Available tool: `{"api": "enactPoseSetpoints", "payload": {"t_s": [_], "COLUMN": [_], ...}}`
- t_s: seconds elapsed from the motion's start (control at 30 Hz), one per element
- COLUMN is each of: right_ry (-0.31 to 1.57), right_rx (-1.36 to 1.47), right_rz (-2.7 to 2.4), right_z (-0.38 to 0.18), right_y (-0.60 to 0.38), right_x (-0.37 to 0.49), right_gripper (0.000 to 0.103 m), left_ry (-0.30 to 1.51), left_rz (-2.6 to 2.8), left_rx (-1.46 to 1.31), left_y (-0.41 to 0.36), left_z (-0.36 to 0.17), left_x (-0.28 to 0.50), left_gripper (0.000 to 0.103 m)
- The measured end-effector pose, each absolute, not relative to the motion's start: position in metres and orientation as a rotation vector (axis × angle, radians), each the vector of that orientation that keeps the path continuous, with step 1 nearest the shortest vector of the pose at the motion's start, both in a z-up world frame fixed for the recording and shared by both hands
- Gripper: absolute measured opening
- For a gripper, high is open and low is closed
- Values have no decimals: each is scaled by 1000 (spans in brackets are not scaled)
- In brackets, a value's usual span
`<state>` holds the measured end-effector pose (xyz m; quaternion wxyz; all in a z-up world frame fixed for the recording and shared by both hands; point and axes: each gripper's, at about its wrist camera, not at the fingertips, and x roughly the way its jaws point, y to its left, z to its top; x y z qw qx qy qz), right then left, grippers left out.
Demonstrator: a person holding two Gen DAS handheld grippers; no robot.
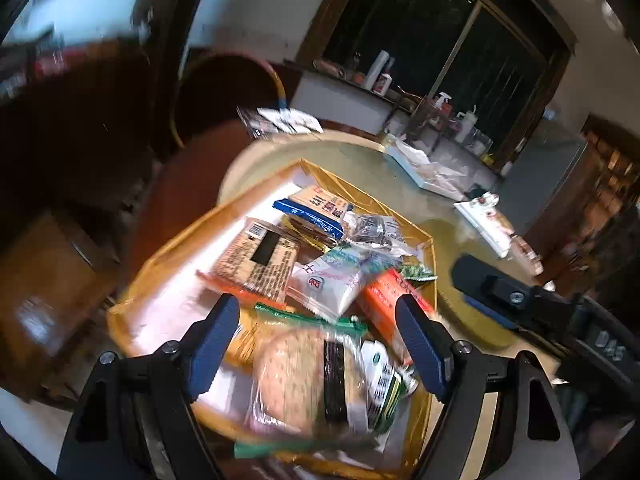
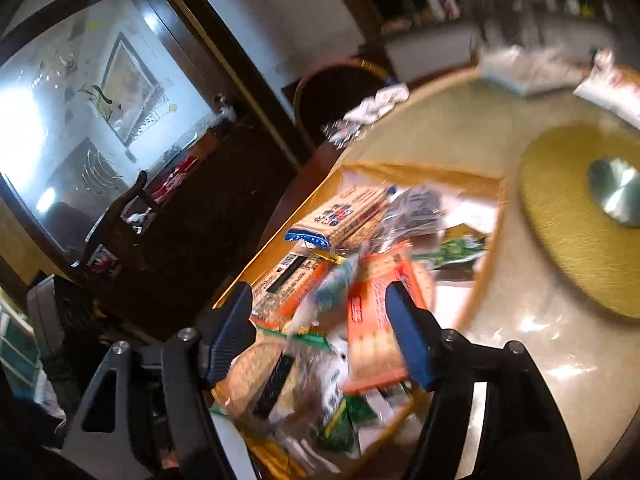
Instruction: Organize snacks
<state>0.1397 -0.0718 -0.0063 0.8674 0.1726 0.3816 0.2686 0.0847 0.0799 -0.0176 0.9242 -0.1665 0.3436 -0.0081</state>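
A gold-rimmed tray (image 1: 360,188) on the round table holds a heap of snack packets. Among them are a round rice cracker with a dark seaweed strip (image 1: 304,376), an orange packet (image 1: 380,296), a white packet (image 1: 332,284), a beige barcode packet (image 1: 260,256) and a blue-edged cracker packet (image 1: 316,208). My left gripper (image 1: 316,304) hangs open over the near end of the heap, its pads touching nothing. My right gripper (image 2: 319,290) is open too, above the orange packet (image 2: 372,320) and the round cracker (image 2: 260,376). One of its fingers (image 1: 500,292) shows right of the tray.
A gold turntable (image 2: 580,216) with a metal hub sits in the table's middle, right of the tray (image 2: 488,248). Crumpled wrappers (image 1: 280,120) lie at the far edge by a dark chair (image 1: 228,92). White packets (image 1: 424,168) lie further back. A dark cabinet (image 2: 180,208) stands left.
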Motion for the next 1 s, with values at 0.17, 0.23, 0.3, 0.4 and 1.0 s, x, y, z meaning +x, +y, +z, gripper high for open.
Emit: {"api": "enactPoseSetpoints", "payload": {"t_s": [0.17, 0.23, 0.3, 0.4, 1.0], "right_ry": [782, 792, 798, 799, 770], "right_rx": [322, 322, 335, 328, 299], "right_rz": [495, 475, 483, 456, 474], "right_z": [3, 1, 0, -1, 18], "right_y": [-94, -103, -109, -117, -111], "right_x": [97, 83, 75, 62, 31], "right_gripper": [70, 70, 70, 70, 72], "left_ry": [710, 715, 707, 712, 703], "left_rz": [48, 82, 115, 141, 231], "left_rx": [-180, -113, -44, 6, 18], "left_y": [51, 38, 27, 19, 19], "left_z": [-2, 2, 6, 9, 25], "left_x": [56, 48, 38, 30, 3], "left_gripper": [81, 81, 82, 82, 83]}}
